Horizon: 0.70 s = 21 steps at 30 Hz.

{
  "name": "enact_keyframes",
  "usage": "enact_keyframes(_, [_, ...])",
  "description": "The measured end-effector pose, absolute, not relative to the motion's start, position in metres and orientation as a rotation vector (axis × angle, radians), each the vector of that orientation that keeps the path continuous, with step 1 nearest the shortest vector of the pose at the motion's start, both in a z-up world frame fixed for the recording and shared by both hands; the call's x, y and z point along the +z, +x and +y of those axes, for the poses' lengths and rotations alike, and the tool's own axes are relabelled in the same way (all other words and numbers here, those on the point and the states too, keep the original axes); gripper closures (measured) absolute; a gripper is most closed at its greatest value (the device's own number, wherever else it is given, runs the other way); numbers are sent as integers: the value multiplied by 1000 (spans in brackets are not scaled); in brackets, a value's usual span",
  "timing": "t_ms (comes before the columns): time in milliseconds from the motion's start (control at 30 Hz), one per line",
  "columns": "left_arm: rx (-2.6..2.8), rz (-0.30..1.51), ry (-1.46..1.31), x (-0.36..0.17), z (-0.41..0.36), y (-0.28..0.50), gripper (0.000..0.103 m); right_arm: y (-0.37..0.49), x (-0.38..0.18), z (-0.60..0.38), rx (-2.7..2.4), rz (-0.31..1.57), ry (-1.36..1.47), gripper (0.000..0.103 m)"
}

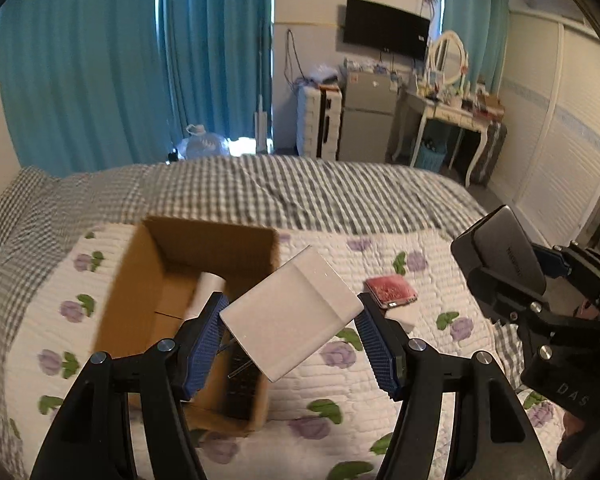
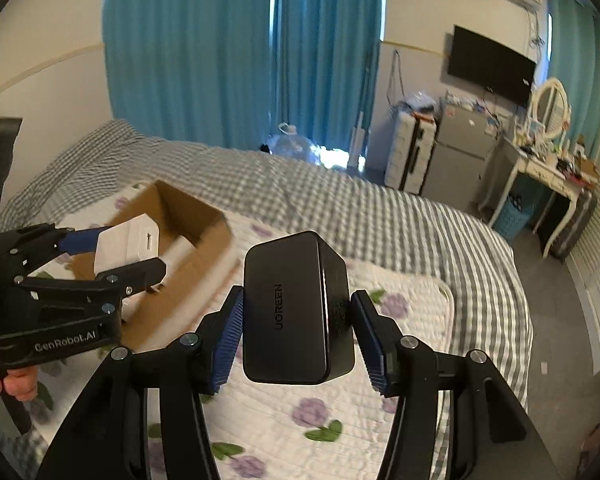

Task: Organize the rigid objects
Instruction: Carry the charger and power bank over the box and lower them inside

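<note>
A: What does the left gripper (image 1: 290,326) hold?

B: A white block (image 1: 290,314), a plain rectangular piece tilted on a diagonal. The blue pads (image 1: 205,338) pinch it from both sides, and it hangs above the near right corner of the cardboard box (image 1: 140,280). In the right wrist view the same gripper (image 2: 130,250) shows from the side, the white block (image 2: 126,246) sitting just over the box's (image 2: 204,220) open top.

A: And the right gripper (image 2: 298,334)?

B: It clamps a black charger (image 2: 296,308) marked UGREEN between its blue pads (image 2: 230,340). The charger stands roughly upright, raised above the floral quilt (image 2: 412,304), to the right of the box. From the left wrist camera the right gripper (image 1: 500,272) appears at the far right, with the charger (image 1: 508,248) in its grip.

A: What is in the box?

B: One white object (image 1: 206,292) leans near its middle, and something dark (image 1: 242,384) lies at the near end; blur hides what it is.

A: Anything loose on the bed?

B: A red-topped flat item (image 1: 390,290) rests on a white block (image 1: 402,316) on the quilt (image 1: 340,400), just right of the left gripper's right finger. The quilt lies over a grey checked bedspread (image 1: 300,192).

A: Whose fingers show at the lower left of the right wrist view?

B: The person's left hand (image 2: 14,382), holding the left gripper's handle.
</note>
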<state>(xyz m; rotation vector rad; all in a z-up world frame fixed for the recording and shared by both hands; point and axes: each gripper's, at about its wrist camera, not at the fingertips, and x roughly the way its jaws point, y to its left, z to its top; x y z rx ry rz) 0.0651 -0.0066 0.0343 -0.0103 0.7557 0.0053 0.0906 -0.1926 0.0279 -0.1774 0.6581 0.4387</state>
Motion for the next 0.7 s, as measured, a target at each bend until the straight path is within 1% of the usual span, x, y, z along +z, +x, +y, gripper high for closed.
enact_keyframes(200, [63, 723, 49, 55, 30, 47, 37, 69, 59, -145, 493, 610, -201, 50])
enact_keyframes(333, [91, 716, 43, 57, 57, 39, 37, 66, 64, -117, 531, 612, -200, 50])
enact_keyframes(467, [124, 731, 32, 45, 82, 38, 37, 67, 61, -82, 576, 625, -217, 50])
enact_keyframes(700, [149, 785, 32, 4, 114, 51, 37, 86, 34, -29, 634, 679, -235, 50])
